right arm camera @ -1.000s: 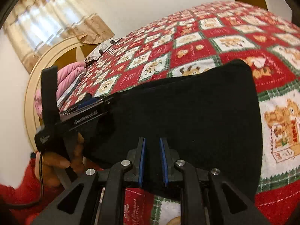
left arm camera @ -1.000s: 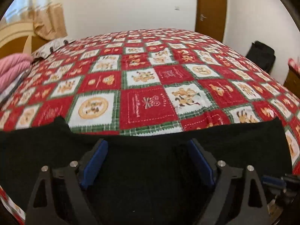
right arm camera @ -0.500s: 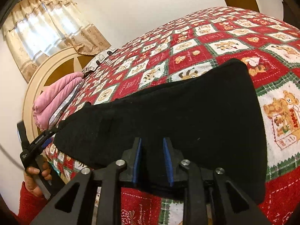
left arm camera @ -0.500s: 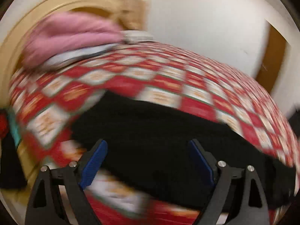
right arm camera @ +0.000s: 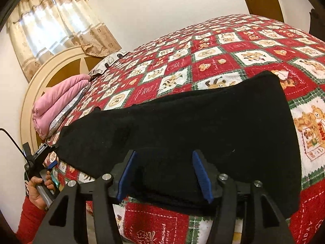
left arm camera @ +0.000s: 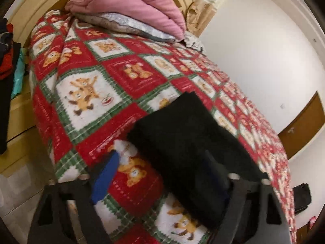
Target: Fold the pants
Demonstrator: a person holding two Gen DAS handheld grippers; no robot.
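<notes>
My right gripper (right arm camera: 164, 172), jaws opening, straddles the folded black fabric pants (right arm camera: 182, 126) on the red patchwork bedspread (right arm camera: 223, 57); my left gripper (left arm camera: 160, 181), jaws closing, brackets their far end unpinched.

The bed (right arm camera: 233, 46) lies open beyond the black pants (right arm camera: 193, 126), bare quilt running to the far edge. At the head end a pink blanket (left arm camera: 130, 4) stacked on a grey pillow (left arm camera: 130, 25) blocks the way (the headboard (right arm camera: 30, 89) rises just behind). The pants fill the near edge; between their end and that stack is a stretch of clear quilt, where the left gripper (left arm camera: 160, 174) is closing.
</notes>
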